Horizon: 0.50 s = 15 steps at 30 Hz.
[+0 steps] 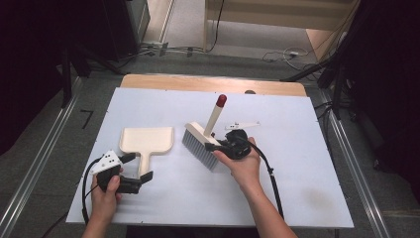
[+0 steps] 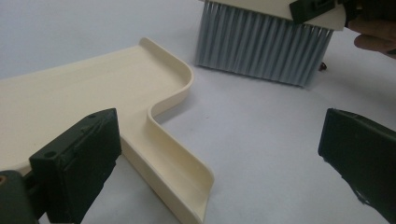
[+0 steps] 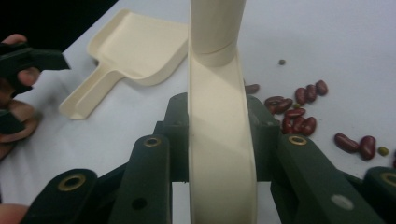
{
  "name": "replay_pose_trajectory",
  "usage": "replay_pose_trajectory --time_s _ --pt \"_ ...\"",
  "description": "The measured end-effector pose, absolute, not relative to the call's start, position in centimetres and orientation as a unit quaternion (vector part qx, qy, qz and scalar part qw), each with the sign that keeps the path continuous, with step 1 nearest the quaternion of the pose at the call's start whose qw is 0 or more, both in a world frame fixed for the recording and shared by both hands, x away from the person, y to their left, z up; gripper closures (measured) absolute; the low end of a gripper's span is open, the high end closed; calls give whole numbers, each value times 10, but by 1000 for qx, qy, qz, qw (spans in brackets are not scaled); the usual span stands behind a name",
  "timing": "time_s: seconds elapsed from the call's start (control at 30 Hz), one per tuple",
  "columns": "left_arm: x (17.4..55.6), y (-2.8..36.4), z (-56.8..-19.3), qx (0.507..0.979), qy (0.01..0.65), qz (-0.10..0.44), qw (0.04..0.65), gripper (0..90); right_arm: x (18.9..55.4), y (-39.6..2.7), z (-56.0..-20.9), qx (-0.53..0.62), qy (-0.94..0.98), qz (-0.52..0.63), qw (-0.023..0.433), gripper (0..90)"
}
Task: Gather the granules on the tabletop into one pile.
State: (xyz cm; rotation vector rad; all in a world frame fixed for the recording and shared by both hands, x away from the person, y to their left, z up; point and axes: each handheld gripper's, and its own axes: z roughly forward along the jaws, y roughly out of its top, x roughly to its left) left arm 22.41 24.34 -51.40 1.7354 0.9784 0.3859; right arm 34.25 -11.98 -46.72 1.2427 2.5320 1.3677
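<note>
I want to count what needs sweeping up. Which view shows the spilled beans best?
The right gripper view: dark red kidney beans lie scattered on the white table beside the brush clamped in the right gripper. The left gripper view catches perhaps one speck; the high view resolves none.

A lab-like recording space: a white-covered wooden table (image 1: 148,101) on grey carpet (image 1: 49,144), black curtains (image 1: 29,59) at both sides, loose cables (image 1: 277,55) beyond its far edge.

Even overhead light keeps the white counter (image 1: 163,198) bright with soft, faint shadows; surroundings fall dark; both gripper views look slightly soft and grainy.
</note>
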Motion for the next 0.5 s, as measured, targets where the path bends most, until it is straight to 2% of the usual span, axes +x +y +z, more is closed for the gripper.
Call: replay_pose_trajectory --time_s 0.5 --pt "225 243 -514 727 409 157 528 0 358 -173 -469 471 768 432 39 654"
